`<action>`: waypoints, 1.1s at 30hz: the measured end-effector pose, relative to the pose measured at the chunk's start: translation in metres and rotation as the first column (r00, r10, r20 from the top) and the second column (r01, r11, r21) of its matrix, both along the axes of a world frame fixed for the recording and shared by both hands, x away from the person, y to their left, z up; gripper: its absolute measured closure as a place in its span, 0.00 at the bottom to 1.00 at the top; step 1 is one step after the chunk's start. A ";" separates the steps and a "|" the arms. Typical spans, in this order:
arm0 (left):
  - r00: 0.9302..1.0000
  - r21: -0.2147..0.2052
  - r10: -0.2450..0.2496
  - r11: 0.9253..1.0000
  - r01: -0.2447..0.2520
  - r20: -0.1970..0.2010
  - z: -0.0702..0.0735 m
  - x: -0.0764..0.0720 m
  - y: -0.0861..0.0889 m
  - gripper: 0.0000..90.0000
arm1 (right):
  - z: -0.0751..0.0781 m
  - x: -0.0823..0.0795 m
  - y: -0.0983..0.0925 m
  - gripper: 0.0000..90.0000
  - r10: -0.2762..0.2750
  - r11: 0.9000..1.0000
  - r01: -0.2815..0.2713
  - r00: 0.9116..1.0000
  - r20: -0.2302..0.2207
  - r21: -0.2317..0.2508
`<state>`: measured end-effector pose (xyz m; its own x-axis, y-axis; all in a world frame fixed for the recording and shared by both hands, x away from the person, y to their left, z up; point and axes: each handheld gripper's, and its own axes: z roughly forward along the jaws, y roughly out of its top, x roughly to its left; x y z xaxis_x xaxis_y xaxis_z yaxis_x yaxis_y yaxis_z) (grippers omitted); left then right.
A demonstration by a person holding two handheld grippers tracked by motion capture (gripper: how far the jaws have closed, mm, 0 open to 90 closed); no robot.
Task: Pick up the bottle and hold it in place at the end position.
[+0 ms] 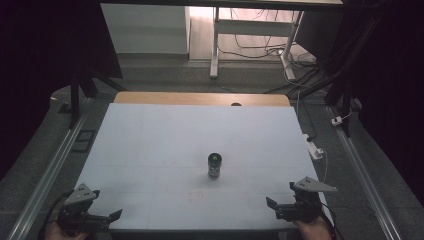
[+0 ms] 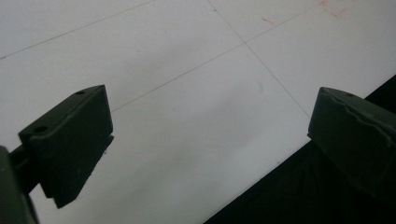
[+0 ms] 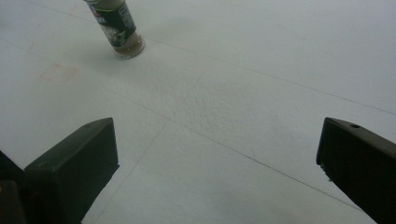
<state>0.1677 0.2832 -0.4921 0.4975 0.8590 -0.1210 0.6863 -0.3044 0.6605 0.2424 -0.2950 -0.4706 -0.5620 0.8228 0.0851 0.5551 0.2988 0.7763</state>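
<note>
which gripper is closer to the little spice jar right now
Right. The right gripper sits near the table's front edge, right of the spice jar; the left gripper waits farther off at the front left corner.

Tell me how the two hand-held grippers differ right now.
The left hand-held gripper hangs at the table's near-left corner, partly over the edge; the right hand-held gripper sits over the near-right part. The right one's camera shows the spice jar; the left's shows bare table. Both stand open, holding nothing.

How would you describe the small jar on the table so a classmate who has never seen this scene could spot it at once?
Start at the big white table. Near its middle, a little towards the person's side, stands a small spice jar, upright, with a dark lid and a dark label. It is the lone object on the white surface, well apart from both grippers.
</note>
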 end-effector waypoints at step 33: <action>1.000 0.010 0.020 1.000 -0.020 -0.021 -0.001 0.000 -0.003 0.00 | 0.000 0.004 0.007 0.00 0.055 0.998 -0.055 0.998 -0.024 -0.007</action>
<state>0.1679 0.2805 -0.4927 0.4776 0.8699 -0.1231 0.7062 -0.2967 0.6428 0.2465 -0.2883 -0.4702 -0.6044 0.7913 0.0926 0.5559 0.3356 0.7605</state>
